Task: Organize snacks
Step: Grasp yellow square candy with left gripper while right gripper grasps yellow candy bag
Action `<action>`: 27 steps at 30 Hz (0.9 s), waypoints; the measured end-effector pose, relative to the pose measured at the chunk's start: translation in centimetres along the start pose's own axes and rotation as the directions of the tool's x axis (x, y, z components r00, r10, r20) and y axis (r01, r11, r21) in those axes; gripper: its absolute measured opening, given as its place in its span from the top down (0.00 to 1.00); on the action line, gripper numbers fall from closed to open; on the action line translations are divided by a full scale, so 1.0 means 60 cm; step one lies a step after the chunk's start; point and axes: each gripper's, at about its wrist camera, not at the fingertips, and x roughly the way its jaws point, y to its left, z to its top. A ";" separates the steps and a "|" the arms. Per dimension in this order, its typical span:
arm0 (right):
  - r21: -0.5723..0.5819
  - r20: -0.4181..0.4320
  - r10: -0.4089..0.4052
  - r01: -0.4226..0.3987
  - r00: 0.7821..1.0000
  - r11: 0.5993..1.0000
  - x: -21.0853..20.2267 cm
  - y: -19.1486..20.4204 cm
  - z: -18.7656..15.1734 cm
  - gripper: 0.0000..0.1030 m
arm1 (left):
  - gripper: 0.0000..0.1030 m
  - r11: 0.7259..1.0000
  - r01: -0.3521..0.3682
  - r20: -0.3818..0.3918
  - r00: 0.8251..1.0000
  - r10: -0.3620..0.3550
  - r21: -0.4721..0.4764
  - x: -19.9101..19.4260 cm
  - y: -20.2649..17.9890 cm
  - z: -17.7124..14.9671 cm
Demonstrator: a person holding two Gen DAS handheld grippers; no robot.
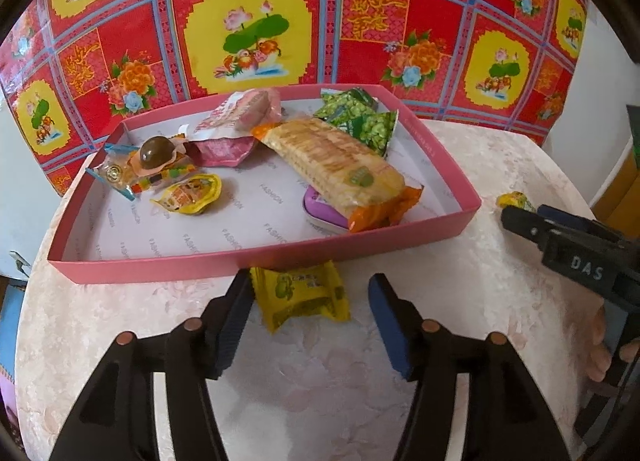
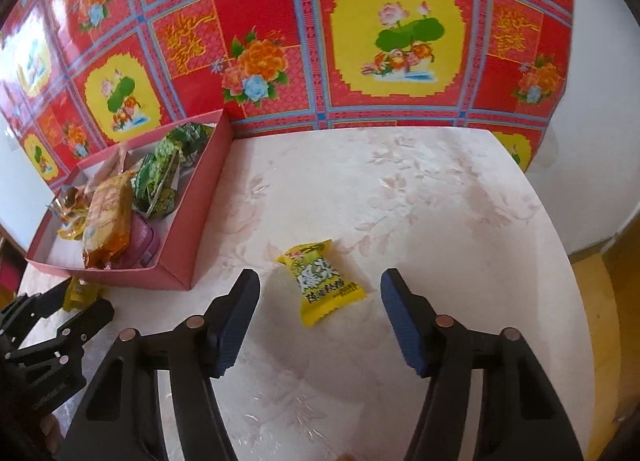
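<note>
A pink tray (image 1: pixel 264 263) holds several snacks: a long orange biscuit pack (image 1: pixel 340 165), green packets (image 1: pixel 360 117), a pink wrapper (image 1: pixel 236 117) and a small yellow pouch (image 1: pixel 190 195). A yellow snack packet (image 1: pixel 300 295) lies on the table just in front of the tray, between the open fingers of my left gripper (image 1: pixel 310 293). A second yellow packet (image 2: pixel 326 283) lies on the table between the open fingers of my right gripper (image 2: pixel 320 293). The right gripper also shows in the left wrist view (image 1: pixel 520 217), and the left gripper in the right wrist view (image 2: pixel 84 301).
The pale floral table (image 2: pixel 400 201) stands against a red and yellow patterned cloth (image 2: pixel 320 41). The tray (image 2: pixel 192 197) sits at the table's left. The table's right edge (image 2: pixel 560 241) drops to a yellow floor.
</note>
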 end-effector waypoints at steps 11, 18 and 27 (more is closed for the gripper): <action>-0.089 -0.031 -0.044 0.041 0.999 0.995 0.012 0.026 0.001 0.21 | 0.33 1.000 -0.019 -0.003 1.000 0.019 0.006 -0.002 0.000 -0.002; -0.086 -0.019 -0.049 0.047 0.999 0.995 0.007 0.026 0.000 0.33 | 0.60 1.000 -0.021 0.010 1.000 0.021 -0.013 -0.010 0.012 -0.007; -0.090 0.000 -0.033 0.033 0.999 0.995 0.002 0.029 -0.005 0.69 | 0.70 1.000 -0.015 0.020 1.000 0.015 -0.006 -0.018 0.014 -0.007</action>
